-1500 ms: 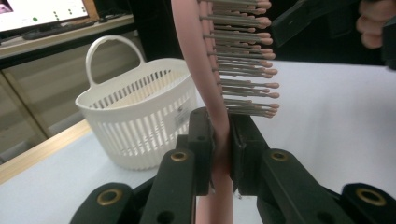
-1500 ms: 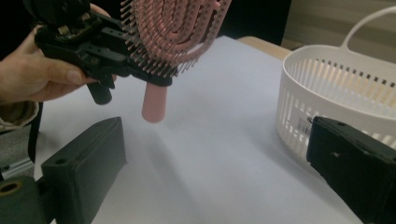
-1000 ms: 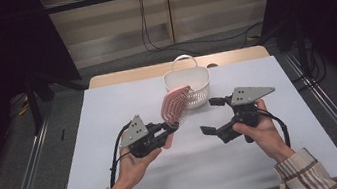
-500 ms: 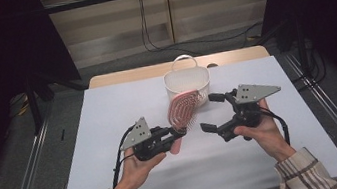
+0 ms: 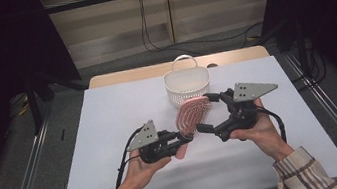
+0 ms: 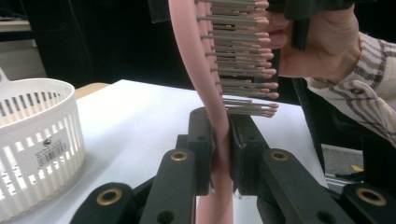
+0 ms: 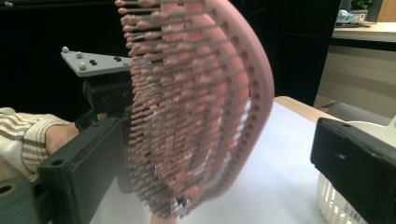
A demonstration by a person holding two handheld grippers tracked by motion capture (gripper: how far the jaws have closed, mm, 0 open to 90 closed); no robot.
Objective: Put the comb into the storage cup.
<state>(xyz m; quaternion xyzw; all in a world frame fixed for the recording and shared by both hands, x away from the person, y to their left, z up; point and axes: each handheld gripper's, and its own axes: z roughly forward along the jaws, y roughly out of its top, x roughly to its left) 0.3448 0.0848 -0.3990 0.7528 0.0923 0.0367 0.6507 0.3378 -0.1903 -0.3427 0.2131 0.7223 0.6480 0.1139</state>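
The pink hairbrush (image 6: 219, 88), cut off at the frame's top, stands clamped by its handle in the left gripper (image 6: 221, 140). The right gripper (image 7: 210, 154) stands open around its blurred bristles.

The left claw (image 5: 183, 140) is clamped tight, the right claw (image 5: 205, 114) spread wide — both held above the table, tips nearly meeting.

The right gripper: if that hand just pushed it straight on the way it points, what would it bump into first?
Most likely the pink hairbrush, whose bristled head already stands between the right gripper's open jaws. The left gripper holds the brush's handle just beyond. Depth is hard to judge.
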